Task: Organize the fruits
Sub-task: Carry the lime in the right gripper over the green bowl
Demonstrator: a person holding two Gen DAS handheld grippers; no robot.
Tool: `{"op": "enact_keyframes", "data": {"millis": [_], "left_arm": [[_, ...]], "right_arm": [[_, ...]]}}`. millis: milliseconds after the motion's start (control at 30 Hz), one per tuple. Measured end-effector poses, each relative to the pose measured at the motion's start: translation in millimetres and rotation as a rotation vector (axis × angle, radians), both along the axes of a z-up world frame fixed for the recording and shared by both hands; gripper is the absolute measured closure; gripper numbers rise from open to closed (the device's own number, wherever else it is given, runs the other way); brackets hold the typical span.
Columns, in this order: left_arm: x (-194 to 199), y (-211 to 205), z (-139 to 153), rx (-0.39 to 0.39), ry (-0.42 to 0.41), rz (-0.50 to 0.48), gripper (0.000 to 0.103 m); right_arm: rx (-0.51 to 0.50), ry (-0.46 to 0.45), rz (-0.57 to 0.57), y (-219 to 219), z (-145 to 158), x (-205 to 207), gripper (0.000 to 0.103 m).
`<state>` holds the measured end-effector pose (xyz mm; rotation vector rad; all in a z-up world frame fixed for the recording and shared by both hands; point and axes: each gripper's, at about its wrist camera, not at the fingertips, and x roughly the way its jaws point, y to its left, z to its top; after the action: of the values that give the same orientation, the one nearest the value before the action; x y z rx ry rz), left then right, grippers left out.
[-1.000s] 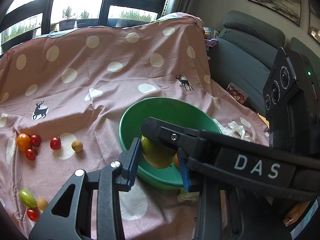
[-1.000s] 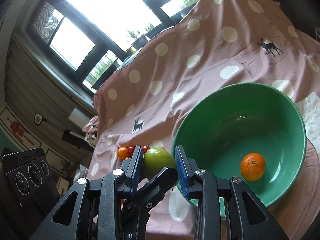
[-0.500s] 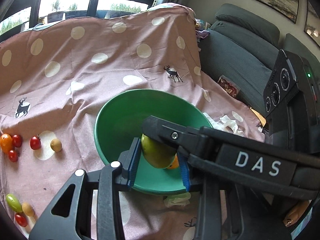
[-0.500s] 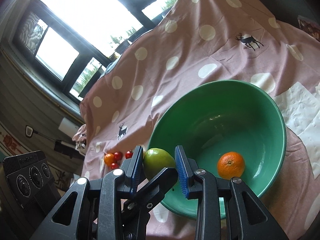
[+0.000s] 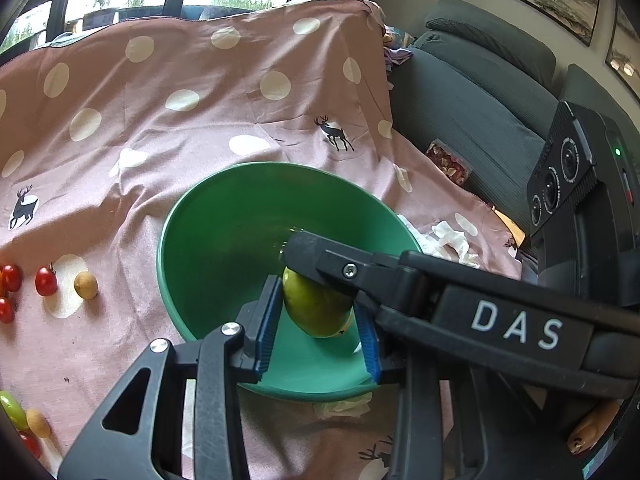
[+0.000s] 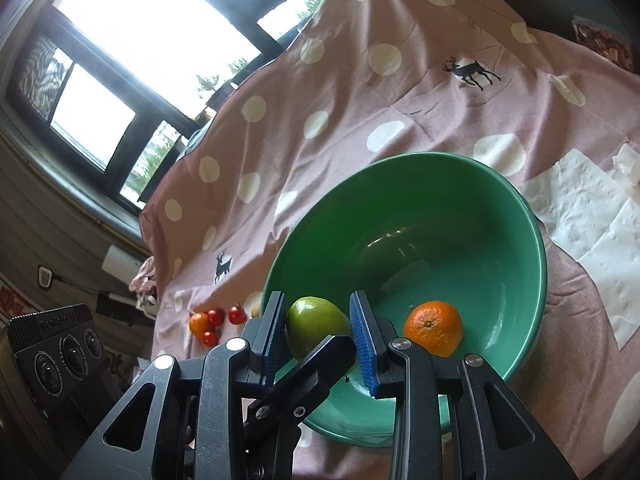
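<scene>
A green fruit (image 5: 316,312) hangs just over the inside of the green bowl (image 5: 280,166), near its front wall. My left gripper (image 5: 316,320) is shut on the fruit, blue pads on both its sides. My right gripper (image 6: 320,332) is shut on the same green fruit (image 6: 316,322), and one of its fingers (image 5: 348,268) crosses over the fruit's top in the left wrist view. An orange (image 6: 432,326) lies on the bottom of the bowl (image 6: 400,156). Cherry tomatoes (image 5: 46,282) and a small tan fruit (image 5: 86,285) lie on the cloth left of the bowl.
The table wears a pink spotted cloth (image 5: 180,80) with deer prints. White tissues (image 6: 592,220) lie right of the bowl. More small fruits (image 5: 16,412) sit at the near left. A grey sofa (image 5: 480,92) with a snack packet (image 5: 446,160) stands beyond the right edge.
Both grippers, still shut on the green fruit, have carried it from the bowl's near rim in over the bowl and lower, and both now tilt more downward.
</scene>
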<state>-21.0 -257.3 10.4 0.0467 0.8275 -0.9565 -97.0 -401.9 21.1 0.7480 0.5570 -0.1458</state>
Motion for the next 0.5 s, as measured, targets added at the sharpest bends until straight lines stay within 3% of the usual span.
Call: {"op": "enact_keyframes", "data": {"millis": [500], "left_arm": [[7.4, -8.8, -11.0, -0.007, 0.052, -0.039, 0.068]], "right_arm": [[-0.005, 0.054, -0.043, -3.6, -4.7, -0.9, 0.068]]}}
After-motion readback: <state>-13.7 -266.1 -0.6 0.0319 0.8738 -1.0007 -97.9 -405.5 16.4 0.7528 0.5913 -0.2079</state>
